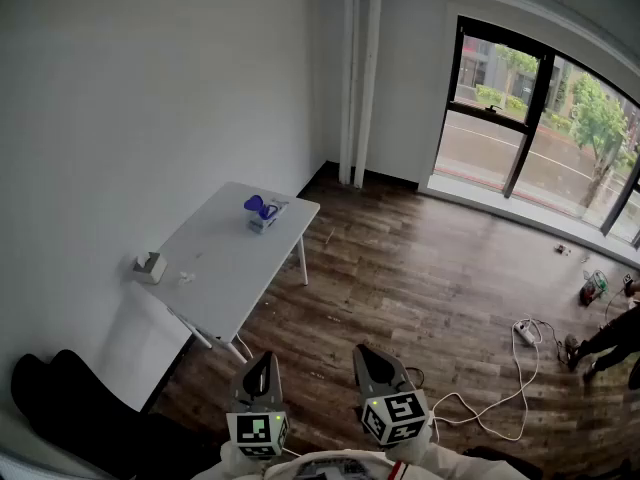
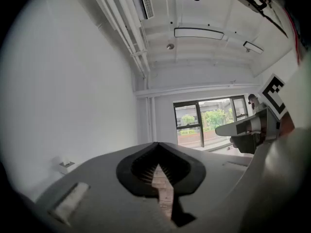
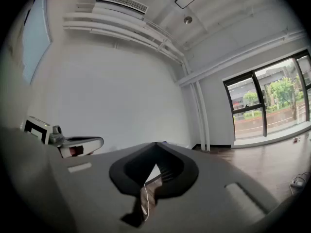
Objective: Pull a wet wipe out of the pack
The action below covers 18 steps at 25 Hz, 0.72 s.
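A white table (image 1: pixel 215 268) stands by the left wall, well ahead of me. On its far end sits a small white pack with a blue-purple top (image 1: pixel 262 213). At its near left edge is a small white box (image 1: pixel 150 266), which also shows in the left gripper view as a box (image 2: pixel 65 166) with a white sheet sticking up. My left gripper (image 1: pixel 262 360) and right gripper (image 1: pixel 368 353) are held side by side close to my body, far from the table. Both sets of jaws are shut with nothing between them (image 2: pixel 156 147) (image 3: pixel 156 147).
A tiny white item (image 1: pixel 185 276) lies on the table near the box. On the wooden floor are a power strip with a white cable (image 1: pixel 525 333) and a red-green object (image 1: pixel 594 286). A person's legs (image 1: pixel 610 343) show at right. A dark seat (image 1: pixel 70 408) sits at lower left.
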Each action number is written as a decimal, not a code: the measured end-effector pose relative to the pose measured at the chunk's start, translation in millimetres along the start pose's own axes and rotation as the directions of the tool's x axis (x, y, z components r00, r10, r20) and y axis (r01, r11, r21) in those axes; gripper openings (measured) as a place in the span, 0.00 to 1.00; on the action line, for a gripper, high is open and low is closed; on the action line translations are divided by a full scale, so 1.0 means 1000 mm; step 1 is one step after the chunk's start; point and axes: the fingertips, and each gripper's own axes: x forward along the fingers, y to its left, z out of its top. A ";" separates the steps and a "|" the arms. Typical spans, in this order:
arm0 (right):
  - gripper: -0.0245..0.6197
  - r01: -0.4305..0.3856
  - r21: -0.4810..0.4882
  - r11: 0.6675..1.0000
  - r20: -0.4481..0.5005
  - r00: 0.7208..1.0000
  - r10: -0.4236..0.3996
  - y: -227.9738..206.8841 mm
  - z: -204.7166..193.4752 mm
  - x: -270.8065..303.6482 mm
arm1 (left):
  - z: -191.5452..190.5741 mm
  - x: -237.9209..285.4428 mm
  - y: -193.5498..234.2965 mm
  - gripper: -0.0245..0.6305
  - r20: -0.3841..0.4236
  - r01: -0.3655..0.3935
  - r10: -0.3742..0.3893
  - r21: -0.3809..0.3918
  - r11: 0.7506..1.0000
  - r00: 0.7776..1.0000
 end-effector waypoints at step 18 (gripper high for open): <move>0.05 0.011 0.034 0.999 0.027 1.000 -0.012 -0.050 0.004 -0.021 | -0.008 0.033 -0.062 0.04 -0.040 0.060 -0.062 -0.035 0.998 0.997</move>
